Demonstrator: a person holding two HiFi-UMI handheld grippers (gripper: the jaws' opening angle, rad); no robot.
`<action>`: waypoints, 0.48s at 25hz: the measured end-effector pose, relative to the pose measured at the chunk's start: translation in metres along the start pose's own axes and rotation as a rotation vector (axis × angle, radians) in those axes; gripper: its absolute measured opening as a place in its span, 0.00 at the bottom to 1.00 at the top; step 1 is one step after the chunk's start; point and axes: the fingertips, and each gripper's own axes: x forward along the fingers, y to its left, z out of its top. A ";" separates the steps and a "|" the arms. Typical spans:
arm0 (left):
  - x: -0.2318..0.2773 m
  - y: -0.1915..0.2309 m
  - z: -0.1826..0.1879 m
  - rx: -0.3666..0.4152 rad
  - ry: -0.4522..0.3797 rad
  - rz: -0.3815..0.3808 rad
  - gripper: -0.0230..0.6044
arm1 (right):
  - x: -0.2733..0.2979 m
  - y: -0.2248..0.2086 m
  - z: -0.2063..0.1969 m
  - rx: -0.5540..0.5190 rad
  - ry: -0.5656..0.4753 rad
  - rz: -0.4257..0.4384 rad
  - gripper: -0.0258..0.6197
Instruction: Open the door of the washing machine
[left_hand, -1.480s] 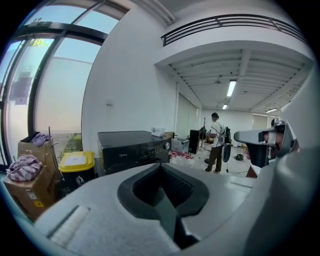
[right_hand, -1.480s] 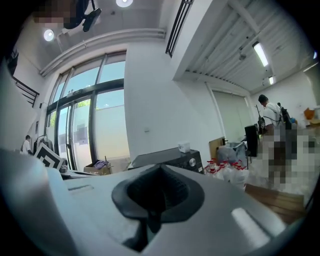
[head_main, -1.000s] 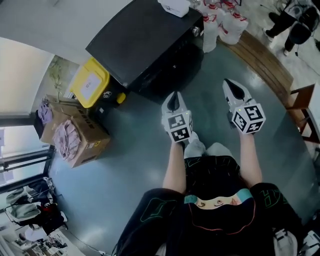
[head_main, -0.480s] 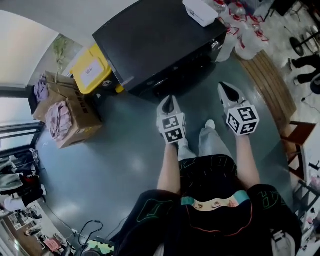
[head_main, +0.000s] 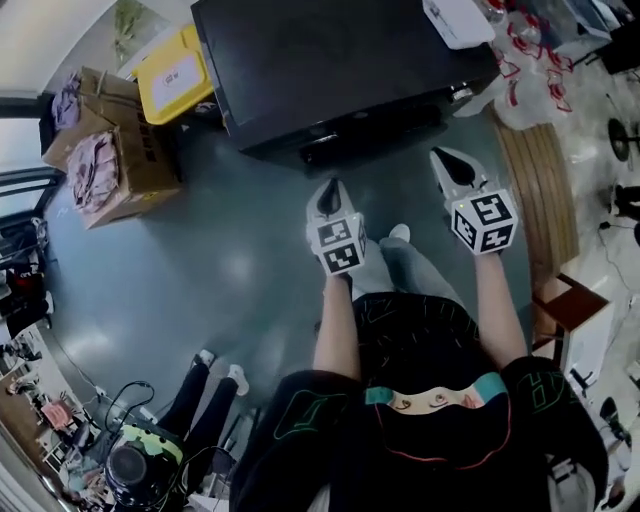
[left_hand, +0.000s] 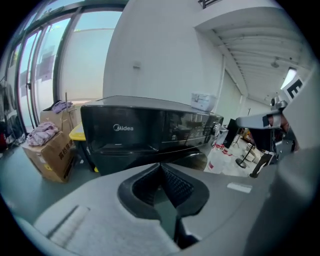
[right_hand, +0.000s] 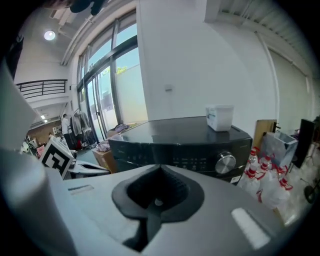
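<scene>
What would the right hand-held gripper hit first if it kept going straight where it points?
Probably the front control panel of the black washing machine, left of its silver dial; nothing shows in between, though depth is unclear.

Your head camera sits high above your own torso and looks steeply down. The washing machine (head_main: 330, 70) fills the top of its frame, seen from above. Your left gripper view looks forward along the left gripper (left_hand: 160, 167), low and near, facing the machine's front from its left end. Your right gripper view looks along the right gripper (right_hand: 159, 167) toward the front's right end and the knob (right_hand: 226, 162). All three views share the machine and the white tub (right_hand: 219, 117) on top. Head and left gripper views share the cardboard box (left_hand: 50, 152).
</scene>
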 end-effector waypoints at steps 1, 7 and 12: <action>0.002 0.008 -0.006 -0.005 0.011 0.012 0.06 | 0.008 0.004 -0.006 -0.012 0.026 0.013 0.04; 0.051 0.051 -0.053 -0.059 0.072 0.048 0.06 | 0.064 0.019 -0.032 -0.168 0.167 0.101 0.04; 0.085 0.070 -0.084 0.001 0.153 0.002 0.18 | 0.095 0.033 -0.057 -0.309 0.303 0.161 0.17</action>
